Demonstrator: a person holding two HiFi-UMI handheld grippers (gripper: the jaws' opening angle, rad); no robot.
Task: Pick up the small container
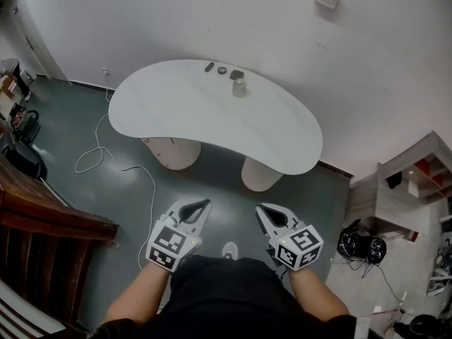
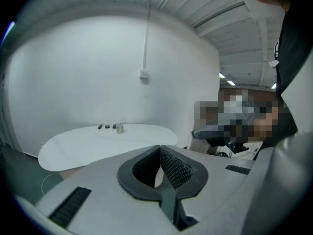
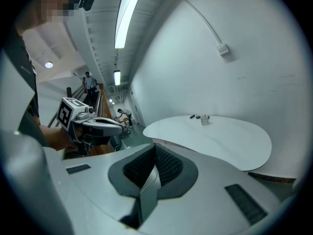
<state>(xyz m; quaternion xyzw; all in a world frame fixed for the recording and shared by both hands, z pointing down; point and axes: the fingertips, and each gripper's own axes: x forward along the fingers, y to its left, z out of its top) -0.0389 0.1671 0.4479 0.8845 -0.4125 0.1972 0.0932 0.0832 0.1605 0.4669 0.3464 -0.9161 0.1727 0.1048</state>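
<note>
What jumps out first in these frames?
A white curved table fills the middle of the head view. Almost all of it is bare, with only the small container and a few small dark items clustered at its far edge near the wall. Below it in the view, the left gripper and right gripper are held close to the person's body, both shut and empty, well short of the table.

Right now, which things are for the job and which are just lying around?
For the job: small pale cup-shaped container; left gripper; right gripper.
Lying about: three small dark pieces beside it; white floor cable; pale wooden shelf unit.
</note>
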